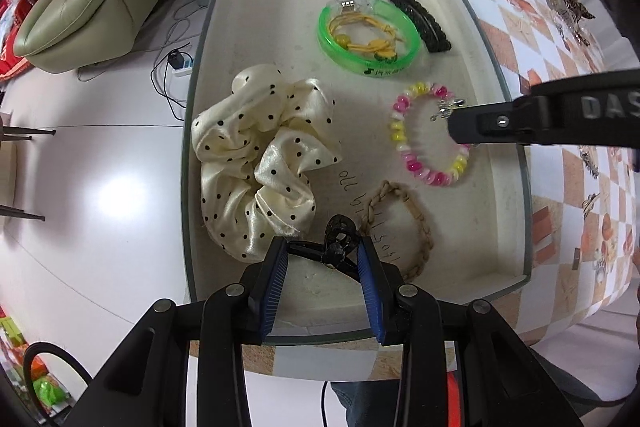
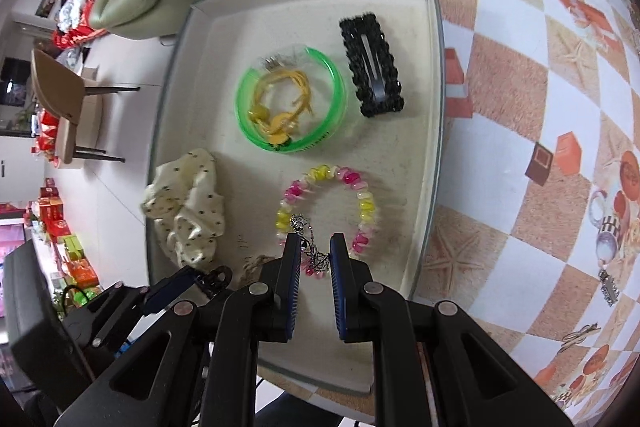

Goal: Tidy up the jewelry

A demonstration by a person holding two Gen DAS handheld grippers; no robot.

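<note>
Two grippers over one shallow cream tray (image 1: 224, 39), and you've got both of them loaded. That tray sits on the checkered tablecloth (image 2: 520, 87) at the table's edge, and it's the collecting spot, which is why everything gathers inside its walls. Biggest piece in there is the polka-dot scrunchie (image 1: 260, 163), slumped along the left side, out of the way. Next, the green bangle (image 1: 370, 31) lies flat toward the far end with yellow hair ties (image 1: 360, 41) tucked inside its ring, a neat way to keep small bits from scattering. Just beside it, touching its rim, lies the black hair clip (image 1: 420, 21). Nearer you, the pink and yellow bead bracelet (image 2: 328, 203) lies flat, and the braided tan bracelet (image 1: 404, 223) rests close to the near wall. Your left gripper (image 1: 324, 257) points straight down with its jaws part closed on a small black claw clip (image 1: 338, 243), hanging over the tray's near end by the scrunchie, looks like you're after the free patch of floor there. Your right gripper (image 2: 315, 259) has its jaws narrow, pinching a thin silver chain (image 2: 306, 239) that dangles over the bead bracelet; I'd judge it still needs a clear spot, so it won't tangle with the beads.
</note>
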